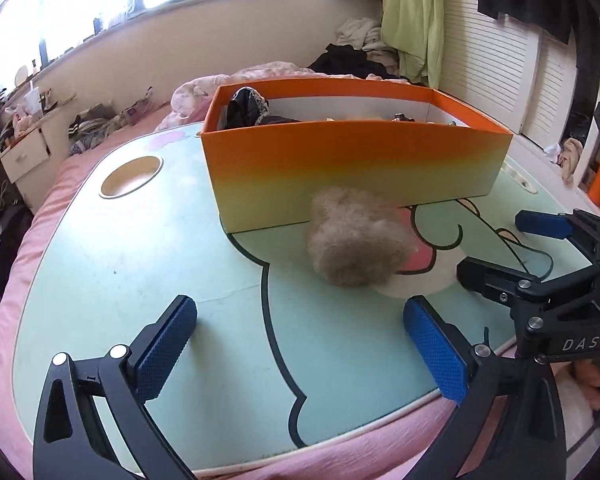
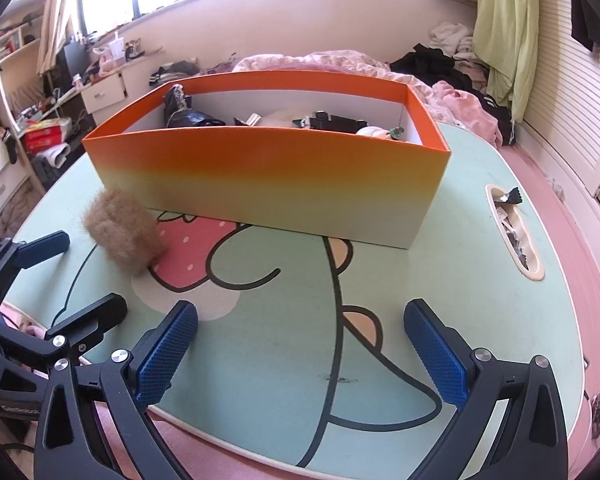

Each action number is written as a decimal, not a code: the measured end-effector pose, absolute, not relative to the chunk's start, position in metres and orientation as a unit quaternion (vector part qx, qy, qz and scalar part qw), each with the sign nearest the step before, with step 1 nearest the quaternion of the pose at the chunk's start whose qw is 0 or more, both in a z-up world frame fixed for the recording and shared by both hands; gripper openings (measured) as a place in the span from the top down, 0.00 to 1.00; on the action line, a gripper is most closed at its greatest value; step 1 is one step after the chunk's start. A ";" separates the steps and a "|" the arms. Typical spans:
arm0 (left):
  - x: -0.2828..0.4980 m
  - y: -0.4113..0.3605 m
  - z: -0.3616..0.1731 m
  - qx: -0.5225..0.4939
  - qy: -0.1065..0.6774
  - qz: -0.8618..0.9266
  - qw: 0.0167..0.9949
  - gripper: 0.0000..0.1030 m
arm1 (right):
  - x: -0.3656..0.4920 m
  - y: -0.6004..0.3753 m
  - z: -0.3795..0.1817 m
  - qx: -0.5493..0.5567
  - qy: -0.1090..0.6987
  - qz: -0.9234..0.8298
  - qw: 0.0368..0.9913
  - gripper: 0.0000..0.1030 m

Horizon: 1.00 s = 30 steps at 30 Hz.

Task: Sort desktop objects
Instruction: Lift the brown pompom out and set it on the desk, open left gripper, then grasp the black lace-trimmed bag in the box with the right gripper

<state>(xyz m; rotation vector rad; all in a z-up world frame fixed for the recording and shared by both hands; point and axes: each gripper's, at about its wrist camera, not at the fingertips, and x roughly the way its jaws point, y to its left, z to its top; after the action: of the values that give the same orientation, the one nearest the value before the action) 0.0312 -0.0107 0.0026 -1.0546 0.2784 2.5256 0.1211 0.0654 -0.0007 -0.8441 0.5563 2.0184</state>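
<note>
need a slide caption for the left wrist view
Open left gripper faces a fluffy tan ball lying against an orange box on the table.

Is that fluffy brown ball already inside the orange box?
No, the fluffy brown ball lies on the table outside the orange box, against its front wall.

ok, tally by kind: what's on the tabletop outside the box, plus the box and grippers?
Fluffy tan ball: 1
Orange box: 1
Grippers: 2, left gripper, right gripper, both open and empty
Total: 4
</note>
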 end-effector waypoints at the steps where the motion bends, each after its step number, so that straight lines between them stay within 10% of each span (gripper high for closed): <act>1: 0.030 -0.011 0.002 -0.375 0.099 0.901 0.193 0.00 | 0.122 0.065 -0.001 -0.337 0.224 0.807 0.430 0.00; 17: 0.043 -0.019 0.001 -0.360 0.093 0.911 0.181 0.00 | 0.073 0.104 0.129 -0.277 0.186 0.876 0.349 0.39; 25: 0.048 -0.027 -0.004 -0.346 0.092 0.913 0.194 0.00 | -0.052 0.183 0.054 -0.439 0.250 0.798 0.328 0.39; 27: 0.047 -0.031 -0.005 -0.341 0.089 0.914 0.203 0.00 | -0.064 0.192 0.033 -0.465 0.253 0.776 0.344 0.68; 30: 0.041 -0.035 -0.007 -0.344 0.077 0.912 0.211 0.00 | -0.052 0.185 0.050 -0.401 0.270 0.803 0.348 0.70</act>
<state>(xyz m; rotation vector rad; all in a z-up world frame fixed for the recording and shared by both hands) 0.0410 -0.0355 -0.0072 -0.9571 0.2128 2.5328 -0.0518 0.1852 0.0502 -1.0384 0.6998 2.0824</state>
